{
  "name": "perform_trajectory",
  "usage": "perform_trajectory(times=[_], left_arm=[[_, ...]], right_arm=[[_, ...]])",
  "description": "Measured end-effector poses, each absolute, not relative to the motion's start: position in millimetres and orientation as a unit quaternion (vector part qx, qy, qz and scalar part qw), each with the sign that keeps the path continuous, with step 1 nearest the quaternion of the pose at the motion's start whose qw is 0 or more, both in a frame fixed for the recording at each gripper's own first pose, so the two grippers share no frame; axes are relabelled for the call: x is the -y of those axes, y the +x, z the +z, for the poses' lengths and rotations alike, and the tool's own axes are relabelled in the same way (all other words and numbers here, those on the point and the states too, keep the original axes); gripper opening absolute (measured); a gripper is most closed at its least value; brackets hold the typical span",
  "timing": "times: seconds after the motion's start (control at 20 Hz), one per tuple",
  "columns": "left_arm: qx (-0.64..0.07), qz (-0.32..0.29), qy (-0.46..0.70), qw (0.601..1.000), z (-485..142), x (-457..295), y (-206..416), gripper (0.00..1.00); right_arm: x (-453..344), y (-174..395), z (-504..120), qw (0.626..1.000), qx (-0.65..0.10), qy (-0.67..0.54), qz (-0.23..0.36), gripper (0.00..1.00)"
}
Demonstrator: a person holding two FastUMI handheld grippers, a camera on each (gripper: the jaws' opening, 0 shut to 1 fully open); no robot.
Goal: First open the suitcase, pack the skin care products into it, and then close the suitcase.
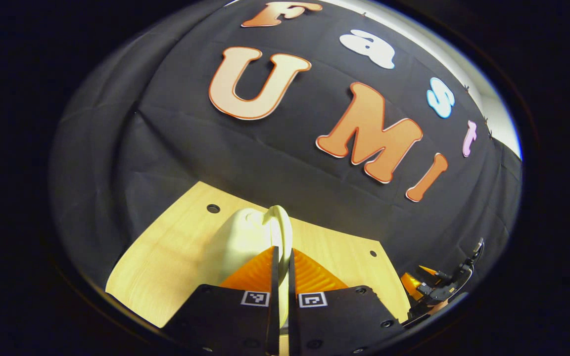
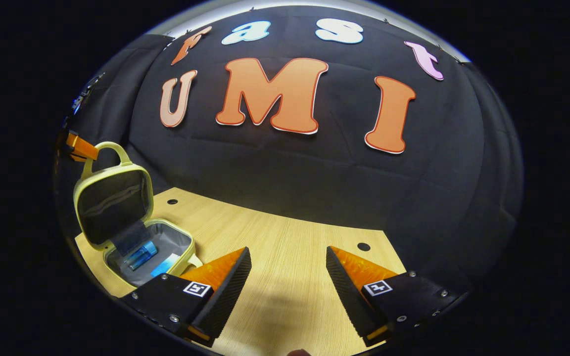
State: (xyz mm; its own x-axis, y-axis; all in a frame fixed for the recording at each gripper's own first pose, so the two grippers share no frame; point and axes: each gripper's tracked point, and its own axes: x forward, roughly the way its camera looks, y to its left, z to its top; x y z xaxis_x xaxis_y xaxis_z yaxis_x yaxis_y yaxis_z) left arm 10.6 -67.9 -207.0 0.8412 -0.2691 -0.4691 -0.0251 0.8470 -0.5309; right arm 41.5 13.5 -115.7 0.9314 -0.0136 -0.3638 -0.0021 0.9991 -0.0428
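The small pale-yellow suitcase (image 2: 117, 198) stands open at the left of the right gripper view, its lid upright. A blue bottle (image 2: 141, 254) and a white-and-blue tube (image 2: 165, 265) lie in its grey bottom half. My left gripper (image 1: 281, 254) is shut on the lid's handle (image 1: 280, 227), with the lid's outer shell (image 1: 238, 237) just behind it; its orange finger (image 2: 81, 147) shows at the handle in the right gripper view. My right gripper (image 2: 287, 262) hangs open over bare table to the right of the suitcase, holding nothing, and appears small (image 1: 438, 287) in the left gripper view.
The wooden table (image 2: 285, 296) has small round holes (image 2: 363, 246) near its back edge. The booth's black cloth wall rises close behind the table and the suitcase.
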Motion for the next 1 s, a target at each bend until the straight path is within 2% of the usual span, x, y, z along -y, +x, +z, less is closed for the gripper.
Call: perform_trajectory(times=[0.55,0.85,1.0], left_arm=[[-0.318,-0.124,-0.294,0.893,-245.7,195.2,-5.7,0.07],[-0.366,-0.131,-0.289,0.875,-282.5,244.1,-9.3,0.10],[-0.387,-0.131,-0.268,0.873,-301.0,263.3,-13.1,0.07]], right_arm=[[20.3,25.2,-136.6,0.979,-0.203,0.003,-0.003,0.96],[34.2,19.0,-148.5,0.977,-0.211,0.003,0.007,0.97],[39.4,16.7,-151.7,0.977,-0.214,0.003,0.015,0.96]])
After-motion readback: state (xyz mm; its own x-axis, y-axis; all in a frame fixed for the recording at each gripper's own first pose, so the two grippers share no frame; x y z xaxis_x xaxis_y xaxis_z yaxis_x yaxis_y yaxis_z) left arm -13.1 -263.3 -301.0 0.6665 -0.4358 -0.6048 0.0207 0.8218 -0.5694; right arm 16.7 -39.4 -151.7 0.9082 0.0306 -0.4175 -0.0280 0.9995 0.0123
